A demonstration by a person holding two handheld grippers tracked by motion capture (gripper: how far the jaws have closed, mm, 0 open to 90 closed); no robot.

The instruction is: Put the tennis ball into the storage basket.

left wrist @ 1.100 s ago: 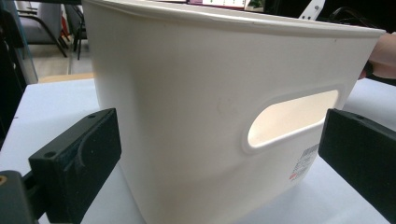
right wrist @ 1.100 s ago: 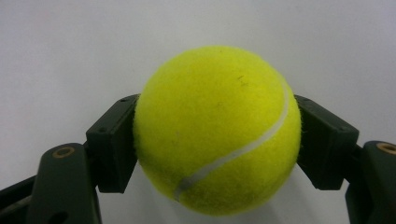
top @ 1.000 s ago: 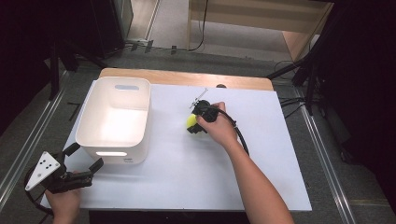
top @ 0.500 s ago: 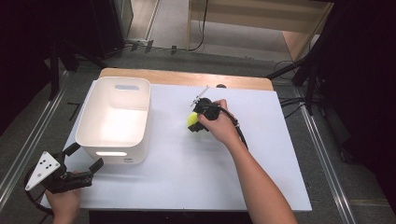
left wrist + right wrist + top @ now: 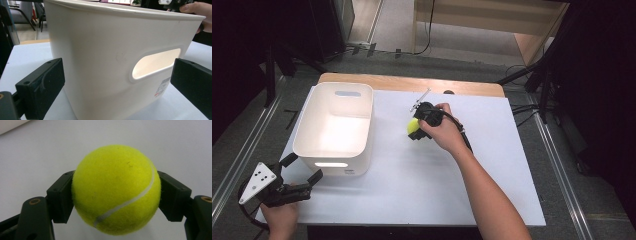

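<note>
While right gripper [image 5: 116, 195] fingers are pinching tennis ball [image 5: 116, 190] above tabletop [image 5: 412, 185], left gripper [image 5: 302, 172] fingers are standing spread beside white bin [image 5: 334, 127].

Grey floor [image 5: 257, 135], wooden furniture [image 5: 492, 20], dark surrounds.

A bin [image 5: 334, 127] stands on the left of the table [image 5: 492, 165]. A ball [image 5: 413, 126] sits right of it, mid-table, between the right gripper's [image 5: 414, 129] jaws. The left gripper [image 5: 299, 170] is near the bin's near-left corner.
</note>
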